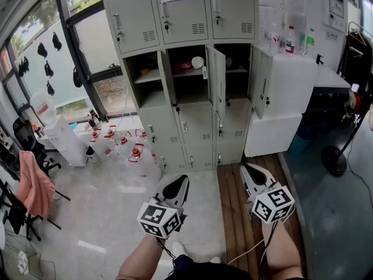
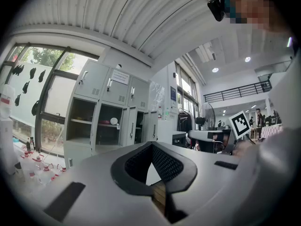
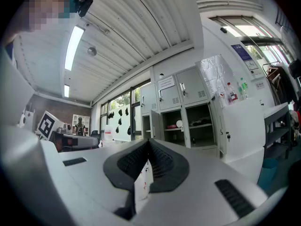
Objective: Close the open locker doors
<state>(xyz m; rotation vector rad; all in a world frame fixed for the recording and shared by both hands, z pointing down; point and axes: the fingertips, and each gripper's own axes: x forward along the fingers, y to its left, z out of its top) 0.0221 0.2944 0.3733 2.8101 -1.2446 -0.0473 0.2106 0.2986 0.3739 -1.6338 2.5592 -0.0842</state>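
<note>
Well short of the far lockers [image 1: 180, 16], left gripper [image 1: 179, 182] and right gripper [image 1: 249, 171] both pinched shut, empty; risks swinging open doors [image 1: 217, 86] too hard, rebounding ajar.

Tall dark-framed windows [image 1: 41, 39] fill the left wall, with black cut-out shapes [image 1: 42, 50] stuck on the glass and daylight coming through. The floor [image 1: 105, 214] below them is pale, glossy grey. A strip of brown wooden planks [image 1: 233, 197] runs beside it, and darker grey-blue flooring [image 1: 332, 214] lies to the right. A black office chair [image 1: 24, 136] stands by the windows, near a pink cloth [image 1: 34, 188] draped over a dark frame. Overhead, a white ribbed ceiling [image 2: 141, 18] carries a long tube light [image 3: 74, 41]. A round black stand base [image 1: 335, 161] rests on the dark flooring.
</note>
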